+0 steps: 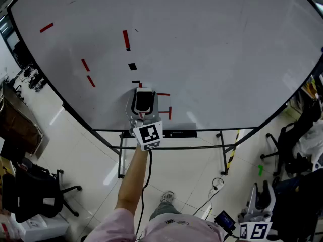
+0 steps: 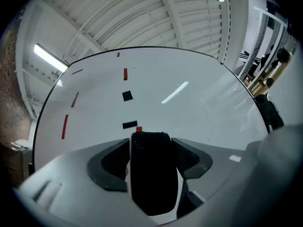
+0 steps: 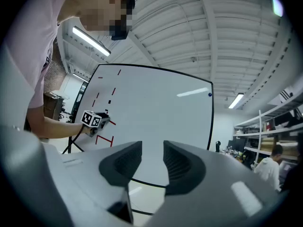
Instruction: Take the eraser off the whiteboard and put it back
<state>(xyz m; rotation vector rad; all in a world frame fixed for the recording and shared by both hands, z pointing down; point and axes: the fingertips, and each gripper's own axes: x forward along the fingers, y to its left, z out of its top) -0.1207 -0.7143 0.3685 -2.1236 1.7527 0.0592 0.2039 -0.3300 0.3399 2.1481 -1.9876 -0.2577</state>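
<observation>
Nearest the head camera is a pink sleeve, from which a bare forearm reaches up to the left gripper, raised before the lower middle of the whiteboard; its jaws are clamped on the eraser, one dark pad pressed on each long side; the eraser (black on the side facing the gripper's camera, with a white edge at its base) stands lengthwise between them, its far end pointing at the board just below a small red mark and a black bar; whether it touches the surface I cannot tell; red strokes and a black square lie higher on the board. Low at the person's right side, well apart from the board, hangs the right gripper; its jaws stand a little apart with nothing between them, only the whiteboard beyond; its own view shows the left gripper's marker cube at the board's lower left.
</observation>
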